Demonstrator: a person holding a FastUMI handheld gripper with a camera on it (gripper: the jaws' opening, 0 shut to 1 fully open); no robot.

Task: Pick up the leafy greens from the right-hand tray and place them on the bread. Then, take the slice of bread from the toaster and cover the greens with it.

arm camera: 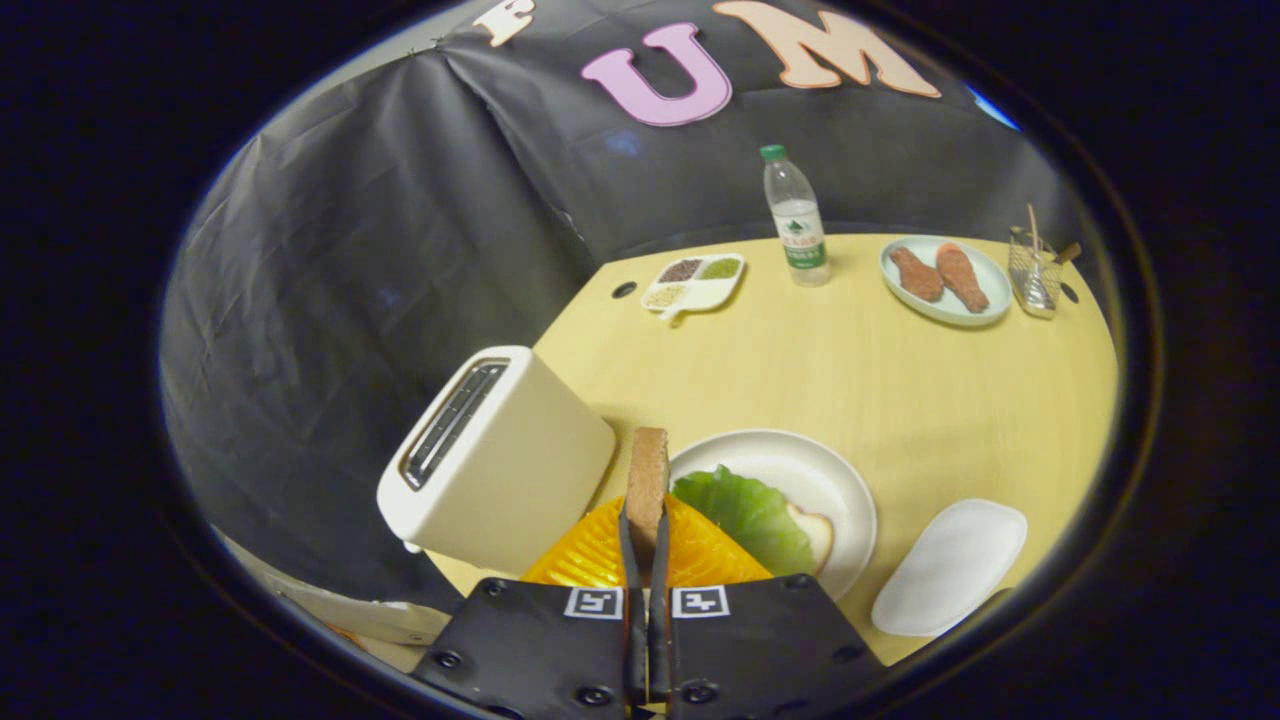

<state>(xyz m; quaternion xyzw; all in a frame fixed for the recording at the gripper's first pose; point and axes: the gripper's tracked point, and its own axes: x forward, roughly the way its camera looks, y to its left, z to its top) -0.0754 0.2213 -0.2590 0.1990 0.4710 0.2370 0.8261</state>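
My gripper (645, 545) is shut on a slice of bread (647, 485), which stands on edge between the fingers, lifted above the table. Just left of it stands the cream toaster (495, 460) with an empty slot. Right of the fingers a white plate (810, 470) carries a bread slice (815, 530) with leafy greens (745, 510) lying over most of it. An orange ribbed mat (590, 555) lies under the fingers, beside the plate.
An empty white tray (950, 565) lies to the right of the plate. At the far side of the table stand a seasoning dish (695, 282), a water bottle (795, 215), a plate with two meat pieces (945, 280) and a small wire holder (1035, 270).
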